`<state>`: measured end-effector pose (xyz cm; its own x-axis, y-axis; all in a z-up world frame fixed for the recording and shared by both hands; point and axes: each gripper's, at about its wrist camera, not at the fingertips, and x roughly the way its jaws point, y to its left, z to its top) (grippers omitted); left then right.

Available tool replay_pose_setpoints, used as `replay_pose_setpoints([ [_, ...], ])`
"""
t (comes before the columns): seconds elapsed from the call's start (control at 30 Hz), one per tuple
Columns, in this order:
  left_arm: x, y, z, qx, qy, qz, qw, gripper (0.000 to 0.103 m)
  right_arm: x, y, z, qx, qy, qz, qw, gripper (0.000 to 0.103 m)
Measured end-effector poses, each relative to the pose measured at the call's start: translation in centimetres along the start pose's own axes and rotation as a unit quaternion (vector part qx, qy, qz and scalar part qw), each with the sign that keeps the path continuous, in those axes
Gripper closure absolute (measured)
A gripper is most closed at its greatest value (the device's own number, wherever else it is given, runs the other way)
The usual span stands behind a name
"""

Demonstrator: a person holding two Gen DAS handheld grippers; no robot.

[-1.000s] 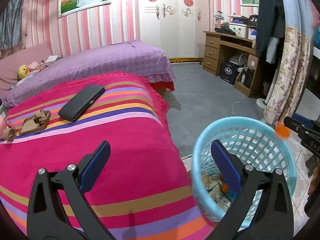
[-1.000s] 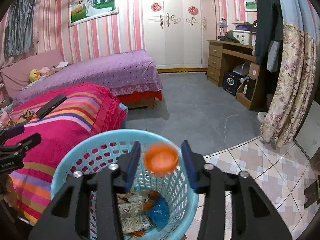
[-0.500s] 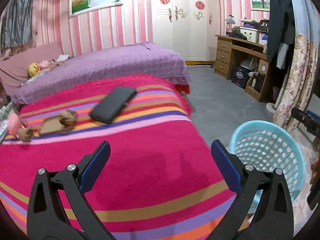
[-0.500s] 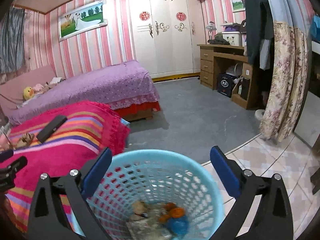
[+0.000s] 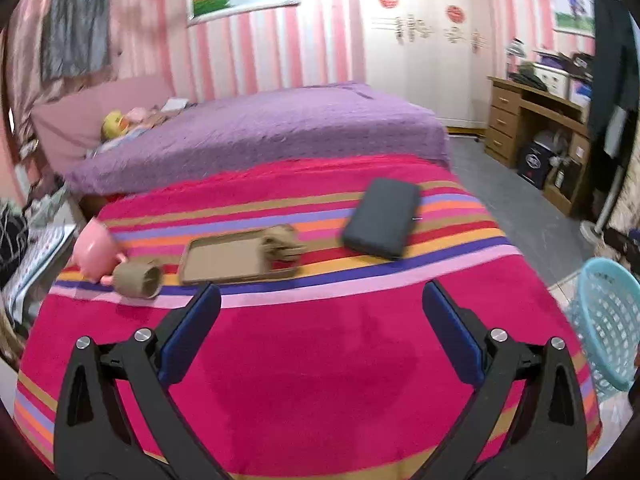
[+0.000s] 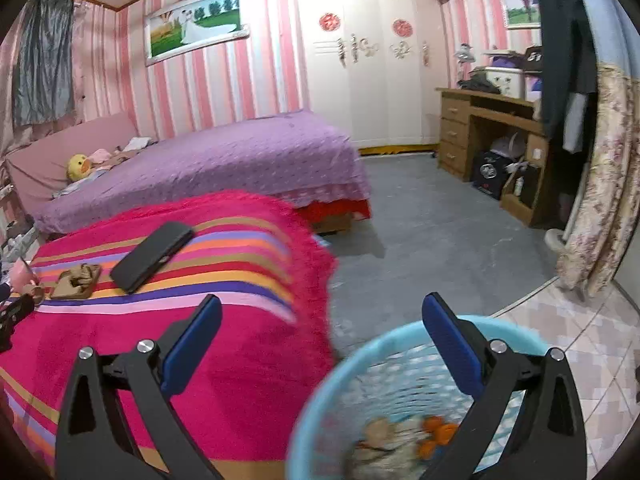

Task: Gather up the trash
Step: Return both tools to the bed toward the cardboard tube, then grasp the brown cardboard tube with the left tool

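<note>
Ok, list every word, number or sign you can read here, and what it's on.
Nothing reads clearly.
Red round signs on the wardrobe: too blurred.
Round logo on the black box under the desk: too small.
White marks on the dark item atop the desk: perhaps digits, unreadable.

No lettering, label or number is clear enough to read.

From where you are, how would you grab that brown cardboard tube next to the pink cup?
Probably across the middle of the cardboard tube, coming down from above with the left gripper, one finger on each long side. It lies on its side touching the pink cup, so end grips look crowded.
</note>
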<state>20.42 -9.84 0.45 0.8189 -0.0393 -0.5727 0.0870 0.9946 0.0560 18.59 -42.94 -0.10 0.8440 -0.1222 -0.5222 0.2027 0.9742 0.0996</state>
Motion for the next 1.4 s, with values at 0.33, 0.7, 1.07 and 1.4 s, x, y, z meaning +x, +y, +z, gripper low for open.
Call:
replay_pose_setpoints([
  [0.33,4.7,11.3,-0.4,-0.058,0.045,0.053,0.9959,0.006,3.2,10.9,-1.2,-0.069,0.021,0.031,0.997,0.005],
  [0.7,9.2,19.0,-1.0,-0.08,0.08,0.052,0.9923,0.007,5.5,18.7,-2.3,-0.149,0.045,0.062,0.986,0.005],
  [1.07,12.0,20.9,-0.9,-0.1,0.113,0.016,0.9884,0.049,7.3,23.1,-1.2,-0.168,0.057,0.096,0.979,0.005],
  [1.4,7.6,22.0,-0.7,-0.081,0.068,0.063,0.9924,0.051,8.6,29.0,-1.2,-0.205,0.055,0.125,0.969,0.006],
])
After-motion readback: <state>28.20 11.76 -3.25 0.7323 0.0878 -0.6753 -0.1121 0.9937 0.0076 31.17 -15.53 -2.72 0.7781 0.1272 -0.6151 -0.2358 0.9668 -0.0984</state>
